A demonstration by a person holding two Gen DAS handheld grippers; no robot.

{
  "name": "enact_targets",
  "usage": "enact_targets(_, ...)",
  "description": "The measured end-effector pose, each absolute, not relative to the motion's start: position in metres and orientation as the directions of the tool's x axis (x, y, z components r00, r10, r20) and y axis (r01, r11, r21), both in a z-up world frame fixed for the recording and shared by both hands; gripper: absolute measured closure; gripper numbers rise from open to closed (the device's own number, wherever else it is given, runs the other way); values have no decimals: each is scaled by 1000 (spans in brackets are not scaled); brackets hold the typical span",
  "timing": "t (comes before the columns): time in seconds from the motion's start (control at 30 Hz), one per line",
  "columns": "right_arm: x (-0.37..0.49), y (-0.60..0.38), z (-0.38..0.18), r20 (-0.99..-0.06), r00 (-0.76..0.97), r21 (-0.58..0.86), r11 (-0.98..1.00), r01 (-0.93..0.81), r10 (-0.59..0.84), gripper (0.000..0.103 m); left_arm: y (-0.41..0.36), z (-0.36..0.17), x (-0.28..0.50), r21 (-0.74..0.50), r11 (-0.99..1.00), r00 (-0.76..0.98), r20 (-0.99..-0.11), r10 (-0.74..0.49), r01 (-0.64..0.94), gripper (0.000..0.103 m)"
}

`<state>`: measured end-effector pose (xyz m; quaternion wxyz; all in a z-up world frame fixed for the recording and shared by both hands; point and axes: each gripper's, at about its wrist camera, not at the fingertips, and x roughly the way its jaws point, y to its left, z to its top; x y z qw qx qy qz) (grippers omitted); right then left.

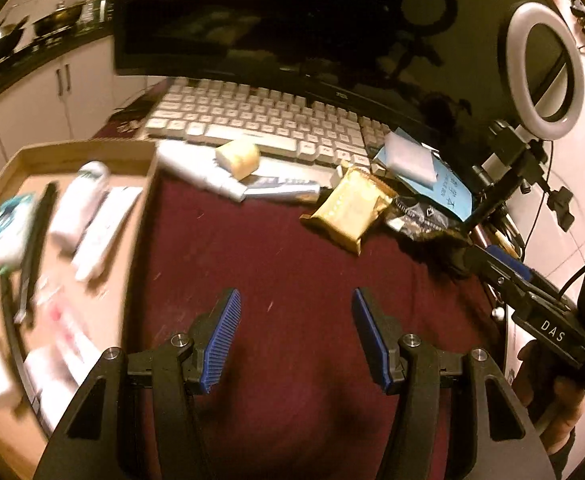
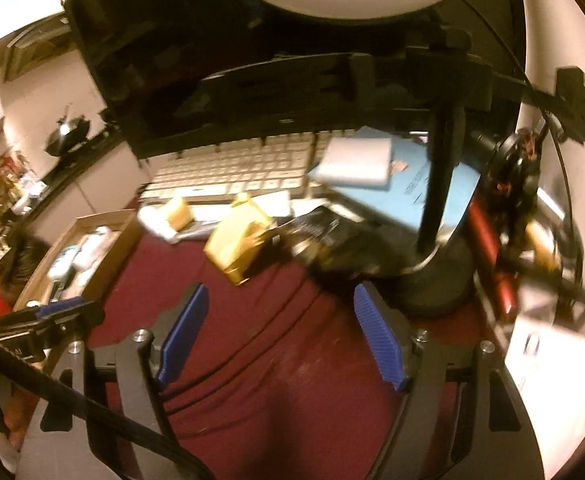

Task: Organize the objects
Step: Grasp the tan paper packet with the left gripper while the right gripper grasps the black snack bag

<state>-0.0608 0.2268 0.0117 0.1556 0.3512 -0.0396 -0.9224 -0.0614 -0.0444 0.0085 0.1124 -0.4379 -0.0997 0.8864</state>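
My left gripper (image 1: 296,300) is open and empty above the dark red cloth (image 1: 276,264). A cardboard tray (image 1: 132,208) at the left holds several white tubes and bottles, blurred. Beyond the gripper lie a gold packet (image 1: 348,210), a black packet (image 1: 416,216), a white tube (image 1: 200,170) and a yellow sponge (image 1: 238,158). My right gripper (image 2: 280,300) is open and empty over the same cloth (image 2: 292,340), with the gold packet (image 2: 238,240) just ahead and the black packet (image 2: 324,236) to its right. The tray (image 2: 104,256) shows at the left.
A white keyboard (image 1: 260,120) and dark monitor (image 1: 292,20) stand behind. A blue paper (image 1: 452,192) with a white box (image 1: 410,158) lies at right. A ring light (image 1: 544,72) on a black stand (image 2: 436,280) is at the right edge.
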Motion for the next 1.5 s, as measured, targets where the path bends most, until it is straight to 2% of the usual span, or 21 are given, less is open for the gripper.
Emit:
enact_targets(0.27, -98, 222, 7, -680, -692, 69, -961, 269, -243, 26, -25, -3, -108, -304, -945, -555, -769, 316, -116, 51)
enact_targets(0.47, -115, 221, -9, -729, -648, 46, -960, 276, -221, 25, -10, -2, -137, -287, -949, -541, -782, 310, -129, 51)
enact_targets(0.5, -115, 224, -10, -729, -647, 52, -961, 271, -222, 30, -9, -3, -140, -287, -949, -531, -788, 310, -128, 51)
enact_targets(0.53, -115, 226, -11, -736, -641, 51, -963, 265, -216, 41, -6, -5, -144, -287, -949, -520, -795, 312, -131, 51)
enact_targets(0.6, -115, 227, -11, -746, -632, 38, -960, 278, -212, 49, 0, -8, -151, -287, -947, -510, -799, 318, -141, 51)
enact_targets(0.77, -108, 230, -11, -749, -625, 30, -954, 299, -220, 58, 15, -11, -161, -283, -945, -508, -798, 326, -161, 50)
enact_targets(0.83, -102, 232, -7, -742, -628, 49, -952, 302, -237, 63, 24, -15, -164, -264, -947, -493, -809, 321, -183, 44)
enact_targets(0.87, -101, 234, -6, -737, -625, 74, -950, 303, -257, 65, 28, -18, -165, -246, -951, -493, -814, 308, -187, 44)
enact_targets(1.0, -86, 241, -6, -731, -617, 135, -948, 289, -292, 65, 41, -26, -168, -153, -967, -501, -832, 238, -204, 42)
enact_targets(1.07, -79, 243, -8, -729, -612, 164, -946, 279, -307, 65, 42, -29, -172, -145, -969, -494, -840, 227, -198, 42)
enact_targets(1.1, -73, 246, -8, -723, -613, 184, -945, 272, -317, 65, 41, -29, -172, -162, -967, -493, -836, 241, -198, 43)
enact_targets(1.17, -66, 249, -9, -721, -609, 214, -942, 259, -332, 65, 40, -29, -170, -173, -965, -494, -832, 250, -198, 61)
enact_targets(1.2, -61, 249, -10, -720, -601, 235, -937, 259, -347, 65, 38, -28, -166, -175, -963, -490, -833, 257, -207, 64)
enact_targets(1.4, -37, 243, -6, -698, -593, 278, -915, 291, -401, 65, 7, -19, -99, -177, -967, -447, -861, 242, -182, 65)
enact_targets(1.5, -22, 234, -1, -683, -593, 283, -903, 323, -426, 65, -19, -11, -54, -262, -953, -418, -856, 303, -155, 65)
